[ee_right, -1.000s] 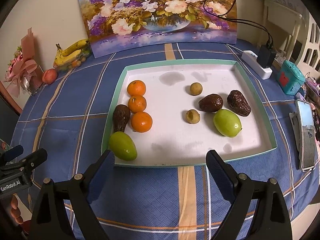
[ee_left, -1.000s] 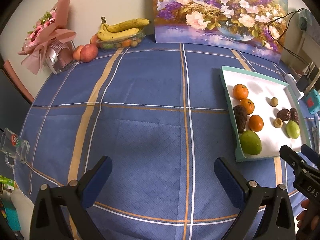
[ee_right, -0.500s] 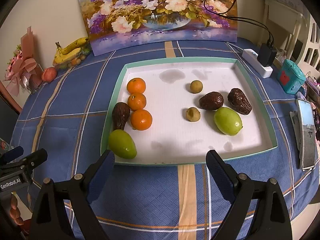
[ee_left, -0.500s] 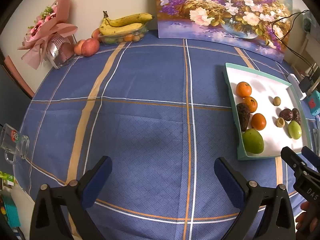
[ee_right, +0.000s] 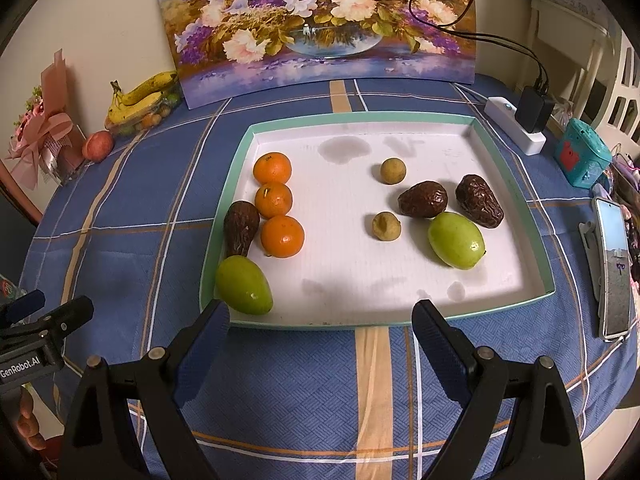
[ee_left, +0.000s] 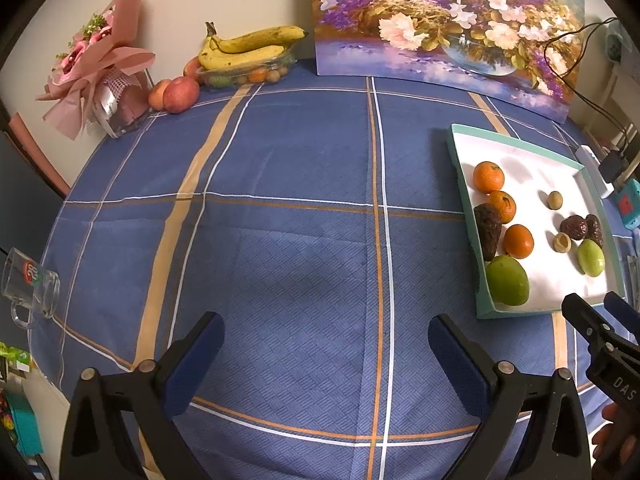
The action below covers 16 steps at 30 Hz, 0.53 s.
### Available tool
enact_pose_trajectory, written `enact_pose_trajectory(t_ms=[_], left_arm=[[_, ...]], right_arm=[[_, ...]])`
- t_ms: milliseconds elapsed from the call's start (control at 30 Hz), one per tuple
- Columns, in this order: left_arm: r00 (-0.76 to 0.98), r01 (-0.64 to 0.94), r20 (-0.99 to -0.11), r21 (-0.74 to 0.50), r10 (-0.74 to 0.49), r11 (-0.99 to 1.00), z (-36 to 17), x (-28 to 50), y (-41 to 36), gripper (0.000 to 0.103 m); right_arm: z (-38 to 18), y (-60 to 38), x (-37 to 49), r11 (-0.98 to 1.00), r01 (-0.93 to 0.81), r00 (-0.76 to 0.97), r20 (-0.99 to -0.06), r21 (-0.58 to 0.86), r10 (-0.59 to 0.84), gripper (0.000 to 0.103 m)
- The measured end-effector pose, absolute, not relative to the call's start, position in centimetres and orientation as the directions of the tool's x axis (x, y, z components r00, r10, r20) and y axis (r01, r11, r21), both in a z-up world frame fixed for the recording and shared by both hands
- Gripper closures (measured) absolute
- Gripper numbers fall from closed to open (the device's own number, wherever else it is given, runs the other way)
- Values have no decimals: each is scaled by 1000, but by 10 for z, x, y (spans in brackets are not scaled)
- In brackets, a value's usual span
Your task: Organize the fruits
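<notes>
A white tray with a teal rim (ee_right: 360, 118) (ee_left: 456, 152) lies on the blue checked tablecloth. In it sit three oranges (ee_right: 276, 204) in a row on the left, a brown avocado (ee_right: 240, 226) and a green mango (ee_right: 244, 290) beside them. To the right are two small tan fruits (ee_right: 386, 226), two more brown avocados (ee_right: 480, 200) and a second green fruit (ee_right: 456, 240). My right gripper (ee_right: 320, 340) is open just short of the tray's front rim. My left gripper (ee_left: 326, 354) is open over bare cloth, left of the tray.
Bananas (ee_left: 248, 48) on a clear fruit box, apples (ee_left: 180, 94) and a pink bouquet (ee_left: 96, 64) stand at the back left. A flower painting (ee_right: 320, 24) leans on the wall. A glass mug (ee_left: 28, 284) sits at the left edge; a phone (ee_right: 612, 276), power strip (ee_right: 516, 124) lie right.
Both views have crept slightly forward: the tray and the far fruit sit a little lower and nearer in frame. Both grippers stay open and nothing was picked up.
</notes>
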<state>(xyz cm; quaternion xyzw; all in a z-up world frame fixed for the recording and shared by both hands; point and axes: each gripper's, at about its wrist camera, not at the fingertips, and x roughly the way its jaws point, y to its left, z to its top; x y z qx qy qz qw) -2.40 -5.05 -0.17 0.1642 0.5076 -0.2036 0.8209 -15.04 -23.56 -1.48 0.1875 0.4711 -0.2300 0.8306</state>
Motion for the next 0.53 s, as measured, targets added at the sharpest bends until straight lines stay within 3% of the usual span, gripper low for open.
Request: enact_pose_trajectory(t_ms=[533], left_arm=[[411, 481, -901, 84, -139, 873, -2, -24, -47, 0]], right_arm=[[-16, -237, -152, 824, 558, 445, -872, 92, -204, 10]])
